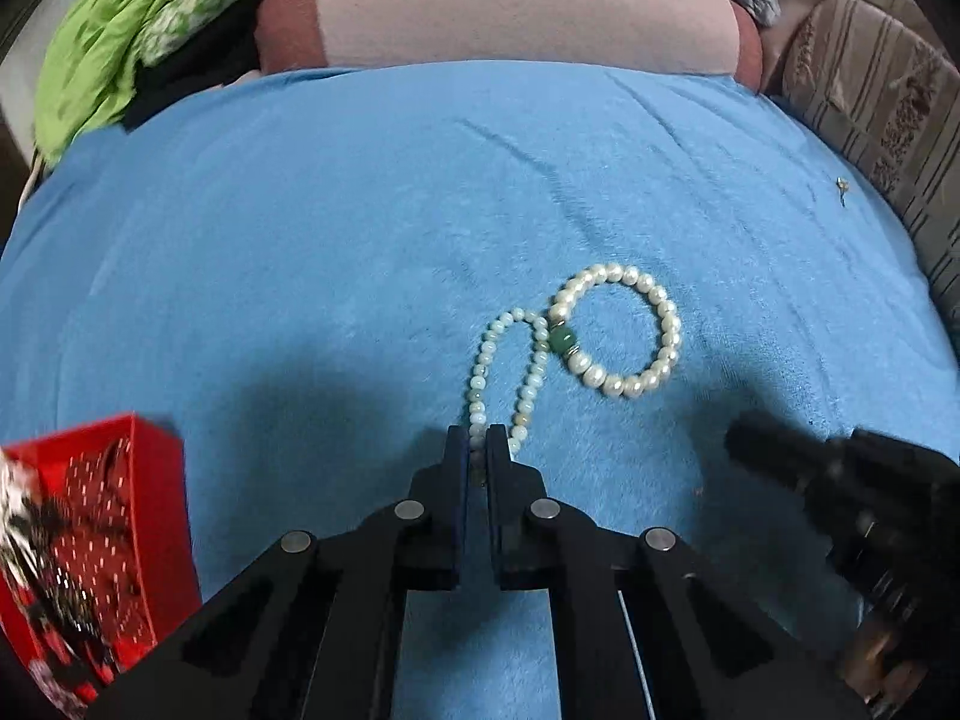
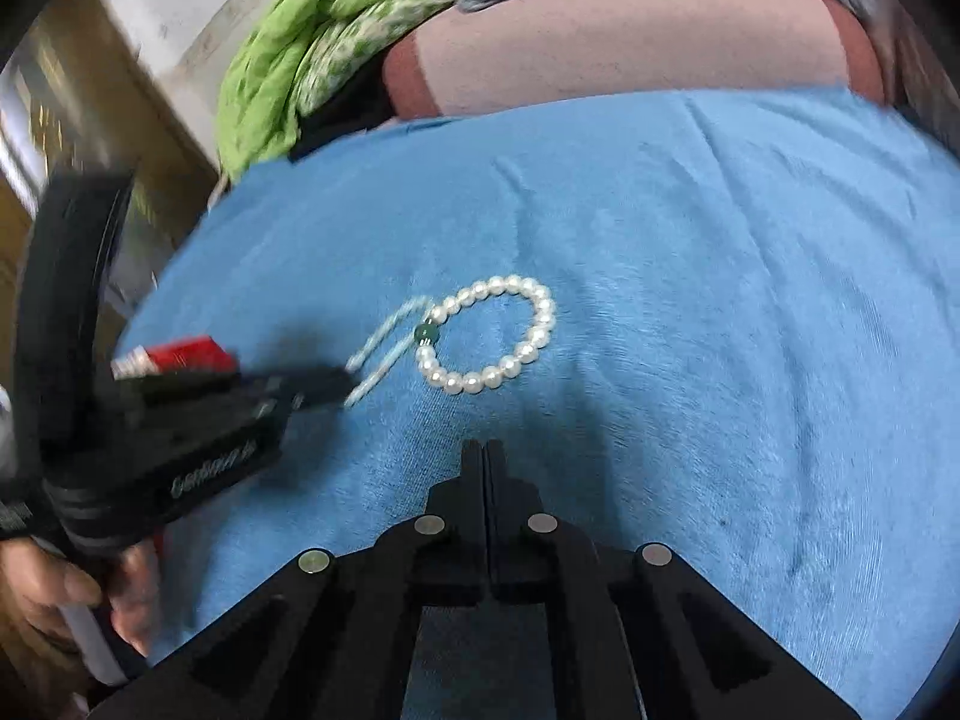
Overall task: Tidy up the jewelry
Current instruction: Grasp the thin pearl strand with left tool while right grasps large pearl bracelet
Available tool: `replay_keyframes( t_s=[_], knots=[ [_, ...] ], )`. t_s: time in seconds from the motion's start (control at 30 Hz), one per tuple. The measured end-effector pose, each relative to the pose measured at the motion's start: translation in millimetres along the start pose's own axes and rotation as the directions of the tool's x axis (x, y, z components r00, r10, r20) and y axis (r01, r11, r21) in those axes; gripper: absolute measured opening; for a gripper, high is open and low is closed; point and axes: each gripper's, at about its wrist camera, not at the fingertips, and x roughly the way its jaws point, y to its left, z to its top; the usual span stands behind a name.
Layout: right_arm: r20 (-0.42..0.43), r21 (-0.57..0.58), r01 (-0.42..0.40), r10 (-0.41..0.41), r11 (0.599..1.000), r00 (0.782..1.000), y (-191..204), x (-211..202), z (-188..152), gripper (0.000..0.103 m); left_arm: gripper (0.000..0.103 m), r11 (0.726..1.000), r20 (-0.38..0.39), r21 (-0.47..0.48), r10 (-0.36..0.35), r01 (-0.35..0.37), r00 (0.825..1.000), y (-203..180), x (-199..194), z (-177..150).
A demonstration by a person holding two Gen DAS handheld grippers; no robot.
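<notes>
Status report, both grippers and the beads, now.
Left gripper shut on the small-bead strand. Right gripper shut, empty, short of the pearl bracelet. Bracelet lies flat on blue cloth, touching the strand. Red box left, path unobstructed.

A towel (image 1: pixel 300 228) covers the surface beneath both grippers. The left gripper (image 1: pixel 478 450) pinches one end of a small-bead strand (image 1: pixel 480 372), which loops forward from its tips. Just ahead and to its right, a large-bead bracelet (image 1: pixel 621 330) lies flat, touching the strand. A box (image 1: pixel 120 516) sits to the left gripper's left. The right gripper (image 2: pixel 485 462), closed on nothing, sits behind the bracelet. Bedding (image 1: pixel 510 12) is piled beyond the towel.
</notes>
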Motion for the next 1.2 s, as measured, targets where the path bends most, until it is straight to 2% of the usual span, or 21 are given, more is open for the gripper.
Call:
replay_keyframes(
  t_s=[0.03,0.1,0.13,0.17,0.33,0.37,0.4,0.57,0.63,0.7,0.73,0.83,1.0,1.2],
  knots=[
    [0.008,0.019,-0.003,0.003,1.0,1.0,-3.7,-1.8,3.8,0.013,0.006,1.0,-0.001,-0.008,0.001,-0.001,1.0,2.4,0.1,-1.1],
    [0.028,0.028,-0.011,0.01,1.0,1.0,-5.7,-2.5,10.2,0.051,0.006,0.999,-0.008,-0.036,-0.018,0.018,1.0,7.5,2.2,-2.8],
    [0.036,0.024,-0.009,0.009,1.0,0.999,-4.7,-0.9,14.9,0.056,0.006,0.998,-0.01,-0.051,-0.032,0.032,0.999,8.5,2.9,-2.9],
    [0.038,0.017,-0.002,0.001,1.0,0.999,-3.7,1.1,18.2,0.057,0.006,0.997,-0.009,-0.07,-0.042,0.041,0.999,11.3,4.5,-1.8],
    [0.004,-0.029,0.044,-0.044,0.999,0.999,-2.6,24.0,33.9,0.056,0.006,0.992,-0.005,-0.112,-0.061,0.06,0.998,16.2,14.0,6.6],
    [-0.006,-0.037,0.06,-0.061,0.997,0.998,-2.1,32.0,36.4,0.053,0.006,0.991,-0.004,-0.118,-0.064,0.063,0.998,17.0,15.4,8.0],
    [-0.02,-0.045,0.079,-0.079,0.996,0.997,-1.9,40.4,38.5,0.048,0.008,0.99,-0.001,-0.124,-0.069,0.068,0.998,17.5,16.6,8.8],
    [-0.023,-0.08,0.132,-0.135,0.988,0.991,2.0,59.1,48.8,0.047,0.017,0.988,0.031,-0.129,-0.082,0.085,0.996,14.1,20.0,8.2],
    [-0.018,-0.099,0.163,-0.165,0.982,0.986,4.1,61.9,48.0,0.039,0.017,0.993,0.041,-0.107,-0.052,0.056,0.998,8.1,20.3,7.5],
    [-0.011,-0.114,0.181,-0.183,0.977,0.983,2.9,59.8,46.8,0.018,0.016,0.998,0.047,-0.066,-0.008,0.011,0.999,1.4,19.4,7.3],
    [-0.012,-0.101,0.166,-0.168,0.981,0.986,-1.0,56.3,47.0,0.011,0.007,0.999,0.045,-0.049,0.009,-0.006,0.999,-2.2,17.8,7.0],
    [-0.003,-0.051,0.134,-0.135,0.99,0.991,-7.8,42.4,45.2,0.011,0.005,0.999,0.039,-0.044,-0.017,0.019,0.999,-8.4,7.6,4.0],
    [0.065,-0.041,0.111,-0.109,0.993,0.992,3.1,5.5,37.2,0.011,0.005,0.998,0.067,-0.058,-0.029,0.033,0.997,-10.1,-19.6,-5.6],
    [0.144,-0.096,0.143,-0.129,0.985,0.981,27.9,-39.9,25.5,0.011,0.005,0.995,0.111,-0.083,-0.052,0.062,0.992,-9.9,-55.6,-18.4]
  ],
)
